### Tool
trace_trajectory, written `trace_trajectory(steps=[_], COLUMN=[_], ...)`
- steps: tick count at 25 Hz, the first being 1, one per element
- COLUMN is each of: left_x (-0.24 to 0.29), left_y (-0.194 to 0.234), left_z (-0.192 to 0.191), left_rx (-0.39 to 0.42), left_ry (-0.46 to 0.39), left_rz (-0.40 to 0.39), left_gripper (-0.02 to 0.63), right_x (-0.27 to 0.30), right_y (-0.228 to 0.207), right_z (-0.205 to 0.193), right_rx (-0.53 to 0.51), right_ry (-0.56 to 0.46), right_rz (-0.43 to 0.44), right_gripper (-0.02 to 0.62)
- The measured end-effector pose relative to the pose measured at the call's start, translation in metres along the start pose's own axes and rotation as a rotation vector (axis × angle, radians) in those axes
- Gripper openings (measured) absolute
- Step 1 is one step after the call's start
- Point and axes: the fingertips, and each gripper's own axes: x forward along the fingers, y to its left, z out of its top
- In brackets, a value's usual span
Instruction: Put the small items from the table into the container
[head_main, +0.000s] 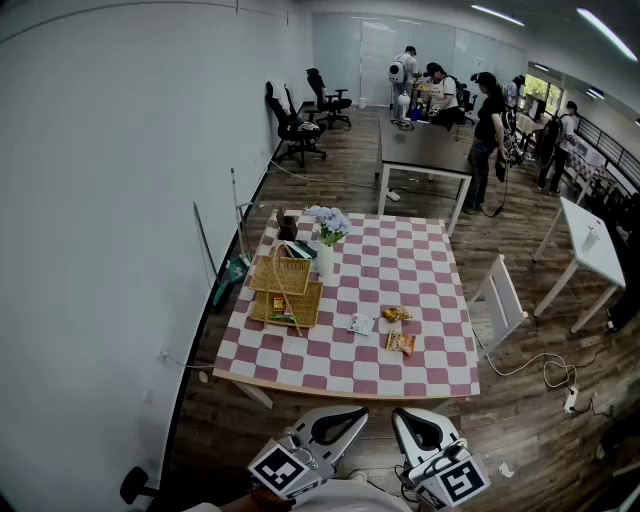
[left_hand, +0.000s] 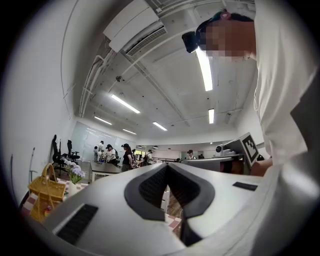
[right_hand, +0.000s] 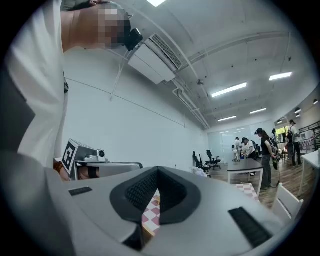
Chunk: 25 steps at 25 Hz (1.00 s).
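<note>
A table with a pink-and-white checked cloth (head_main: 420, 265) stands in front of me. A wicker basket (head_main: 285, 290) with a handle sits on its left part, with a few small things inside; it also shows in the left gripper view (left_hand: 44, 192). On the cloth near the front lie a white packet (head_main: 361, 324), an orange snack (head_main: 396, 314) and another packet (head_main: 401, 343). My left gripper (head_main: 350, 413) (left_hand: 167, 166) and right gripper (head_main: 404, 414) (right_hand: 158, 170) hover side by side short of the table's front edge, both shut with nothing between their fingertips.
A white vase of flowers (head_main: 326, 240) stands just behind the basket. A white chair (head_main: 500, 295) is at the table's right side, a white table (head_main: 590, 250) farther right, a dark table (head_main: 425, 150) and several people behind. A wall runs along the left.
</note>
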Motion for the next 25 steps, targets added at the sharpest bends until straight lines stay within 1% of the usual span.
trace_trajectory(steps=[3, 5, 6, 9, 11, 15, 17, 20, 21, 23, 25], left_x=[0.004, 0.009, 0.011, 0.019, 0.024, 0.038, 0.044, 0.052, 0.055, 0.061, 0.065], left_y=[0.002, 0.002, 0.002, 0.005, 0.004, -0.003, -0.005, -0.005, -0.006, -0.006, -0.005], left_z=[-0.004, -0.006, -0.007, -0.009, -0.009, -0.016, -0.020, -0.025, -0.026, -0.027, -0.030], left_rx=[-0.007, -0.034, -0.033, 0.017, 0.022, -0.034, -0.035, 0.009, 0.007, -0.033, -0.047], left_ry=[0.015, 0.034, 0.034, 0.007, 0.009, 0.054, 0.058, 0.026, 0.024, 0.042, 0.047], left_rz=[0.001, 0.006, 0.008, 0.013, 0.018, 0.034, 0.042, 0.051, 0.054, 0.059, 0.062], left_gripper=[0.008, 0.008, 0.008, 0.008, 0.008, 0.008, 0.008, 0.008, 0.008, 0.008, 0.008], right_x=[0.001, 0.001, 0.001, 0.000, -0.002, -0.006, -0.008, -0.013, -0.013, -0.014, -0.014], right_y=[-0.005, -0.010, -0.012, -0.020, -0.023, -0.031, -0.036, -0.043, -0.046, -0.053, -0.059], right_z=[-0.002, -0.004, -0.004, -0.005, -0.004, -0.004, -0.006, -0.010, -0.012, -0.015, -0.017], right_rx=[-0.004, -0.004, -0.003, 0.009, 0.010, -0.002, 0.001, -0.008, -0.007, 0.003, 0.010], right_ry=[-0.001, -0.005, -0.010, -0.029, -0.033, -0.032, -0.032, -0.023, -0.021, -0.018, -0.016], right_rz=[0.001, 0.002, 0.004, 0.004, 0.008, 0.027, 0.038, 0.047, 0.048, 0.046, 0.041], right_gripper=[0.018, 0.018, 0.018, 0.021, 0.021, 0.021, 0.020, 0.021, 0.021, 0.020, 0.021])
